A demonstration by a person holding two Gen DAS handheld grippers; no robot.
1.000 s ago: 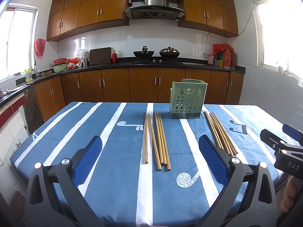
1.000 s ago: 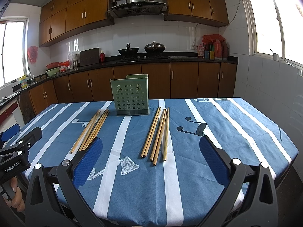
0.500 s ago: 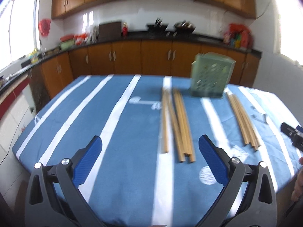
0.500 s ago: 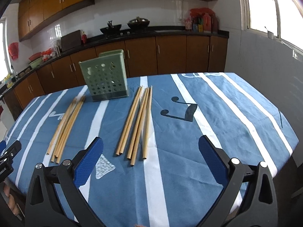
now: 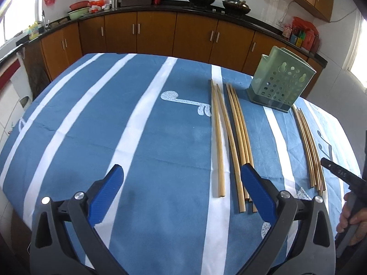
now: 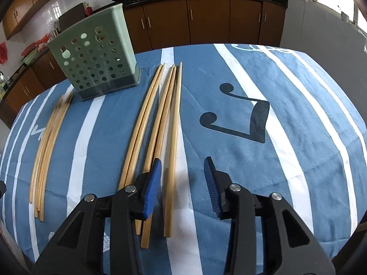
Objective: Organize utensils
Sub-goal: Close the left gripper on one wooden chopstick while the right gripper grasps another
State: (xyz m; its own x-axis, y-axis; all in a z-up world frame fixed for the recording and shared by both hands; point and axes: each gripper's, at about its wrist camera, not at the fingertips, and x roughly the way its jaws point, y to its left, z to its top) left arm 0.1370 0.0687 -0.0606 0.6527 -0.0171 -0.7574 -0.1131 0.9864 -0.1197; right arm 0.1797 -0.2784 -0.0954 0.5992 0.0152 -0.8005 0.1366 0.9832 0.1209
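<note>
Right claw (image 6: 182,178): jaws partly spread w/ nothing pinched; they've just been closing in, and one chopstick (image 6: 172,146) of the right-hand bundle lies on the cloth between the pads, not yet touched as far as I can tell. Its four mates (image 6: 146,123) sit just left of the left pad, near ends partly under that finger.

Left claw (image 5: 182,192): jaws spread wide, empty. The other chopstick bundle (image 5: 231,137) lies ahead, toward its right pad, which overlaps the near ends of a couple sticks. The green perforated utensil holder (image 5: 279,84) stands upright far ahead-right of this claw, ahead-left of the right one, at the sticks' far tips.

Handling, my guess: bamboo sticks, light, stiff, thin, smooth, so prone to roll or pivot in a pinch. The tablecloth (image 5: 137,137) is soft, so pads can press in a bit to get under. Probably grab near the close end, or nearer mid-length for balance when tipping into the holder.

Hard to see: holder's inside and whether it's got compartments; exact stick count in the far bundle from either view; most of the right claw in the left view, only a black part and the hand (image 5: 352,217) at frame edge.
</note>
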